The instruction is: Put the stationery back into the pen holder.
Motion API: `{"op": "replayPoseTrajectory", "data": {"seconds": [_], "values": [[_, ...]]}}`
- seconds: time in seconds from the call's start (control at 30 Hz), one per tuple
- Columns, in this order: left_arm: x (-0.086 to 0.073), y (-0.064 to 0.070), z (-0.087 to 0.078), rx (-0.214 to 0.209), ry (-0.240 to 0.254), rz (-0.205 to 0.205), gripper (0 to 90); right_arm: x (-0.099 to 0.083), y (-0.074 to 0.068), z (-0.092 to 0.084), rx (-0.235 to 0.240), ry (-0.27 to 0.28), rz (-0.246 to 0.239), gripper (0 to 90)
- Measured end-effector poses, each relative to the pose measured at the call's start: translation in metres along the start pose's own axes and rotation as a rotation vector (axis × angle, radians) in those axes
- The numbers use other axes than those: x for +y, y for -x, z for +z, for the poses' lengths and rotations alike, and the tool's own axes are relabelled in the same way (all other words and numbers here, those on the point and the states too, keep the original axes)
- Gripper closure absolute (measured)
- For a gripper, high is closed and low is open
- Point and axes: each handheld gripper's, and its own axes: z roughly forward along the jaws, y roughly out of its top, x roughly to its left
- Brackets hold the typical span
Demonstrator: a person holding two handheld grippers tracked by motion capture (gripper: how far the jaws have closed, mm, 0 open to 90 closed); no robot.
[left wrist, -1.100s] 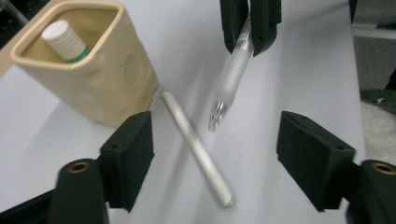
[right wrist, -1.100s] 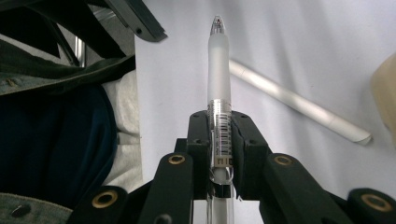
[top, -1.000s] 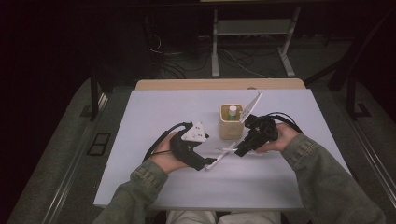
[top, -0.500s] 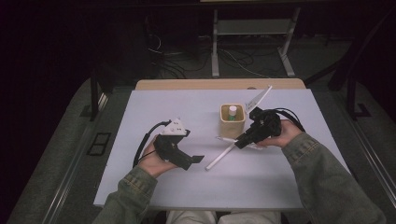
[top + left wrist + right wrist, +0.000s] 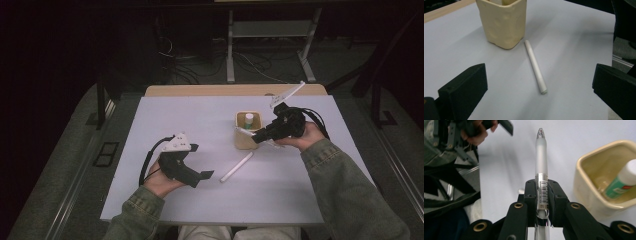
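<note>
A white cylindrical piece (image 5: 236, 167) (image 5: 535, 66), like a long pen cap, lies loose on the white table (image 5: 200, 115) just in front of a cream cup (image 5: 247, 137) (image 5: 502, 21) (image 5: 599, 202). My left gripper (image 5: 200, 161) (image 5: 539, 75) hovers left of it; its jaws have just been opening, stand wide apart and hold nothing. My right gripper (image 5: 257, 137) (image 5: 541, 185) is shut on a translucent pen (image 5: 287, 94) (image 5: 541, 157) with a barcode label, right beside the cup. A white bottle (image 5: 248, 119) (image 5: 624, 180) with a green label stands in the cup.
A wooden strip (image 5: 210, 90) runs along the table's far edge. Beyond it are a metal stand (image 5: 270, 30) and cables on a dark floor. Both of the person's green sleeves come in from the near edge.
The two grippers have drawn apart. My left gripper let go of the white piece, which now lies on the table, and moved left. The right one lifted the pen toward the cup.
</note>
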Motion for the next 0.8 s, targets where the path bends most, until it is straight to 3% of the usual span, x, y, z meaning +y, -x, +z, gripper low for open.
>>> {"op": "replayPoseTrajectory", "data": {"seconds": [0.43, 0.8], "values": [[-0.030, -0.005, -0.006, 0.006, 0.069, -0.099, 0.0, 0.013, 0.012, -0.007, -0.066, 0.110, 0.016, 78.1], [-0.040, -0.006, -0.007, 0.012, 0.094, -0.117, 0.0, 0.033, 0.016, -0.007, -0.093, 0.155, 0.006, 78.1]]}}
